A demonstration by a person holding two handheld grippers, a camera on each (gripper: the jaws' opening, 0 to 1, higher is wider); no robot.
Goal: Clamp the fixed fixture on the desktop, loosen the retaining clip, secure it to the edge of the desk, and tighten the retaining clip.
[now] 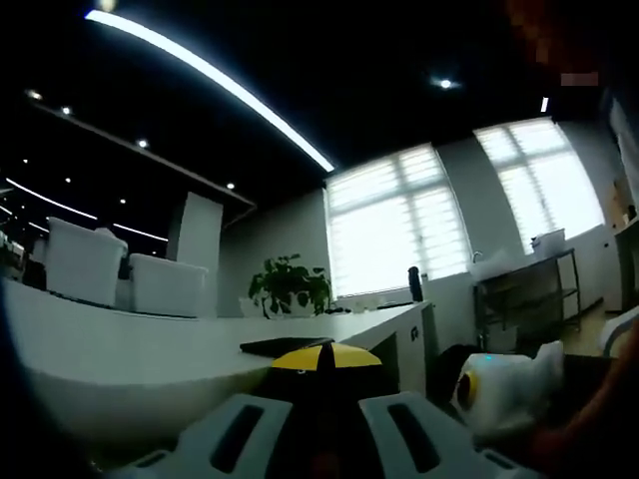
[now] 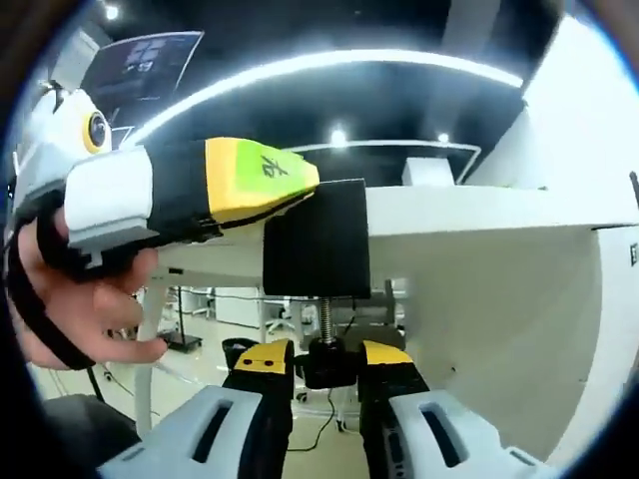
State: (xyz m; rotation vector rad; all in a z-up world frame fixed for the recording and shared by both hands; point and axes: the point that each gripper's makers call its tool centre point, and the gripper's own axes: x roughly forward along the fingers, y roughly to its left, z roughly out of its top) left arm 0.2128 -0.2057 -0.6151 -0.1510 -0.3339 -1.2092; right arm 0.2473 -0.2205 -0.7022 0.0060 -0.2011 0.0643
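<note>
Left tongs [image 2: 300, 180]: in the right gripper view yours come in from the left, yellow-and-black tips against the upper left edge of the black clamp block; you cannot tell from here whether they are pinching it. In the left gripper view the tongs [image 1: 324, 361] look nearly closed, yellow tips meeting just past the near edge of the bench, with what lies between them hidden.
Right tongs [image 2: 326, 357]: your yellow-tipped jaws stand on either side of the black screw knob [image 2: 327, 361] under the bench edge, closed onto it.
Fixture [image 2: 317, 239]: black clamp block sitting on the front edge of the white bench [image 2: 479, 215], its threaded screw [image 2: 325, 317] running down from the block to the knob.
Your hand [image 2: 85, 299]: wrapped round the left tool's handle, a black strap across it.
Bench top [image 1: 120, 349]: white, with a dark flat object [image 1: 285, 345] lying on it just beyond the left tongs.
Background: a potted plant [image 1: 290, 287] by the bright blinded windows [image 1: 394, 220].
</note>
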